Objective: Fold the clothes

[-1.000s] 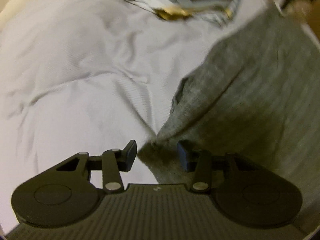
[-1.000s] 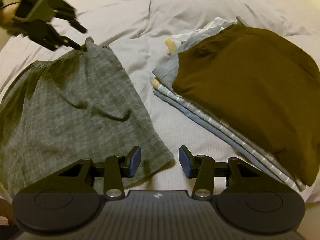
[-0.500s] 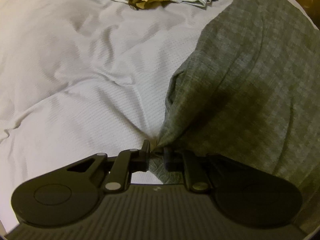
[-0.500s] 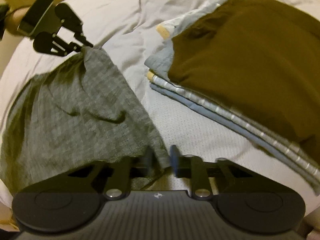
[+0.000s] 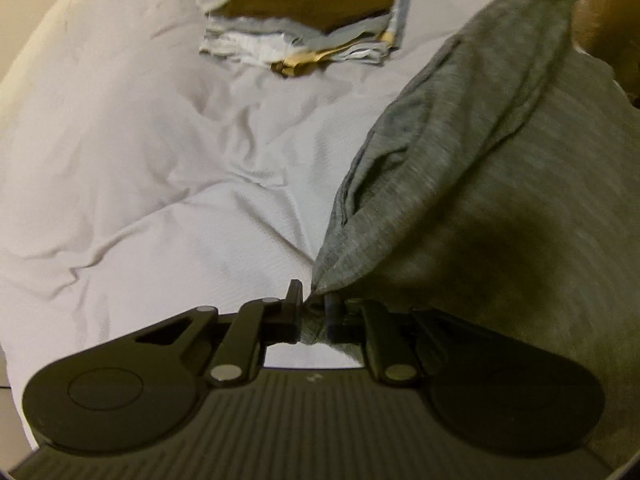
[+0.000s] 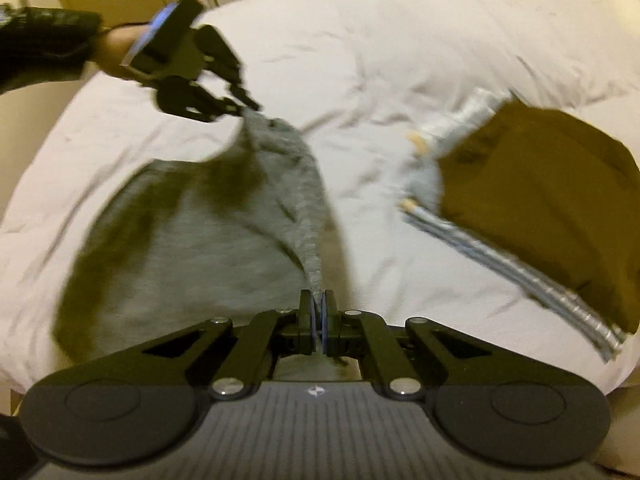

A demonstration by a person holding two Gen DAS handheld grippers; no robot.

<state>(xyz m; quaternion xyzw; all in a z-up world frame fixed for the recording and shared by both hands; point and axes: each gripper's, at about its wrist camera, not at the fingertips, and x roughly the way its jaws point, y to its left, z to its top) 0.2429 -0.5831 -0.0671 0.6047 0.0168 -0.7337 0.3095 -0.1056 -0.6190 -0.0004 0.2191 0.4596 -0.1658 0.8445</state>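
Both tongs were pinching the same grey garment [image 6: 192,240]. The right gripper [image 6: 319,312] had its blue-padded fingers pressed together on a thin edge of the cloth, which ran up and away from it as a taut ridge. The left gripper [image 5: 314,312] was clamped on a bunched corner of the garment [image 5: 480,208]; from the right wrist view the same left gripper [image 6: 244,110] hung above the bed, gripping the far corner, with a hand and dark sleeve [image 6: 44,48] behind it. Between the two pinch points the grey fabric was lifted along that edge, while the rest sagged down onto the white bedding [image 6: 400,40], though blur made it hard to tell how much still lay flat. To the right on the bed, apart from the garment, sat a stack of folded clothes [image 6: 532,208] topped by a brown piece, striped and pale layers showing at its edges.
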